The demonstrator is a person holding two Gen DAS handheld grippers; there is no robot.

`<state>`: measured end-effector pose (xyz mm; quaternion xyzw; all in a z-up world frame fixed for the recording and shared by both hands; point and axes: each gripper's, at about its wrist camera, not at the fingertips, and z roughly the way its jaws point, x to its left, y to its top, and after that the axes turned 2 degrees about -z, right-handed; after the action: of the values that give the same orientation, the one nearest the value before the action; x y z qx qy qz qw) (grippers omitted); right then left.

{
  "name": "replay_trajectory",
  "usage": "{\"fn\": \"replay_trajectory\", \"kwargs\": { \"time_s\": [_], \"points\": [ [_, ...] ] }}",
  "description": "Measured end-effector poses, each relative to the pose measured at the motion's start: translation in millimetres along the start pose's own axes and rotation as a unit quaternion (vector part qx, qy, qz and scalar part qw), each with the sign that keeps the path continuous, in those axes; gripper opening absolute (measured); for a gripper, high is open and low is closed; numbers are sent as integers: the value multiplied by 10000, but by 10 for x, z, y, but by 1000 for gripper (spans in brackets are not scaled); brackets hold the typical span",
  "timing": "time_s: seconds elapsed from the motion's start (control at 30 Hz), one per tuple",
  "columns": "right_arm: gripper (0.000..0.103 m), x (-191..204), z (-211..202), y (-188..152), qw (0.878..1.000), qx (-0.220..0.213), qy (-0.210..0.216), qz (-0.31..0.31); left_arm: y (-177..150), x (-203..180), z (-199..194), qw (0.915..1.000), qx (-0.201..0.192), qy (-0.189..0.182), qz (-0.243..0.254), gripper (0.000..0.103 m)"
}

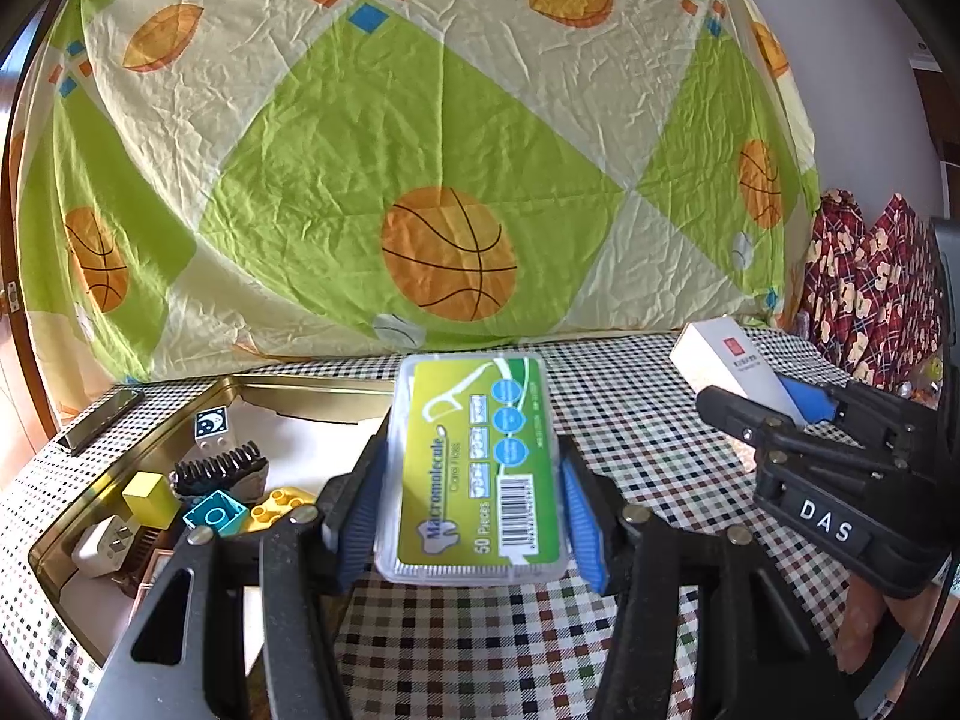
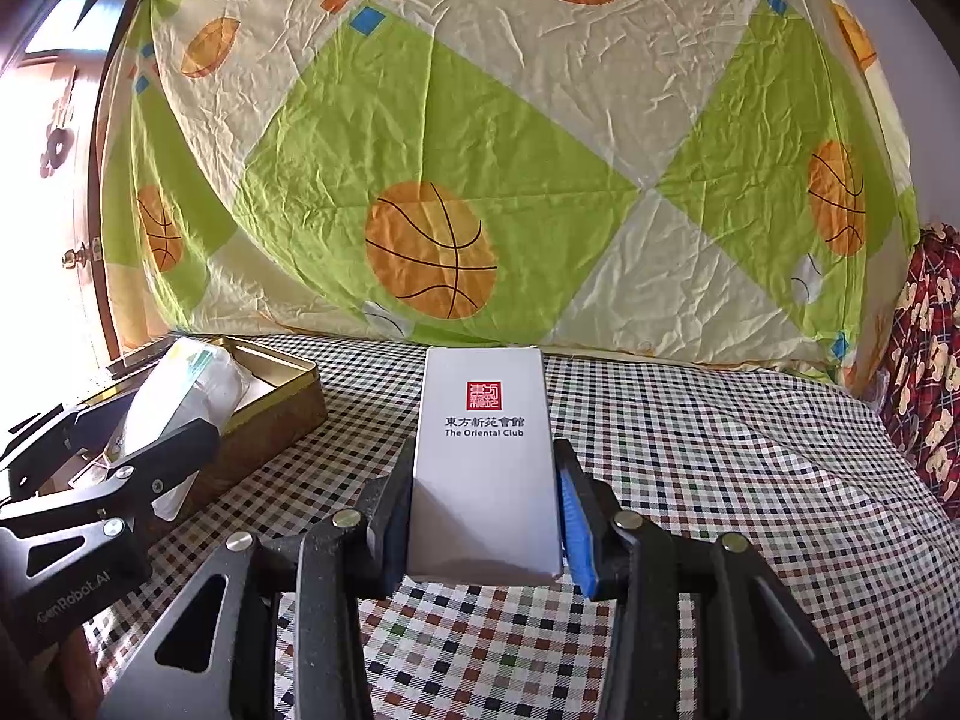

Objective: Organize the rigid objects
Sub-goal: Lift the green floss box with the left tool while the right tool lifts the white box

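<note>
The left gripper clasps a floss-pick case above the checkered cloth, just beside the gold tin – holding blocks and a comb. The right gripper clamps a white box – 2 loads, well apart.

Right gripper jaws clamp white box above checkered cloth.

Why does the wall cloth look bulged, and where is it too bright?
Left wrist view: the fisheye lens bulges the basketball cloth and darkens the corners. Right wrist view: same bulge, and daylight by the door on the left washes out to white.
</note>
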<state>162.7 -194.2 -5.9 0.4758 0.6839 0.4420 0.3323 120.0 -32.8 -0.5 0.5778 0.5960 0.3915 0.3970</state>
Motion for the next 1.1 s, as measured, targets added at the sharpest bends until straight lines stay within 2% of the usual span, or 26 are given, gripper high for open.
{"fn": "replay_trajectory", "kwargs": {
  "time_s": [0.4,1.1],
  "points": [
    [44,23,-168,-31,9997,-232,25,77,-20,85,-133,9998,-144,-78,-79,54],
    [44,265,-319,-71,9993,-334,87,-124,-63,219,-313,9994,-299,-76,-170,54]
  ]
}}
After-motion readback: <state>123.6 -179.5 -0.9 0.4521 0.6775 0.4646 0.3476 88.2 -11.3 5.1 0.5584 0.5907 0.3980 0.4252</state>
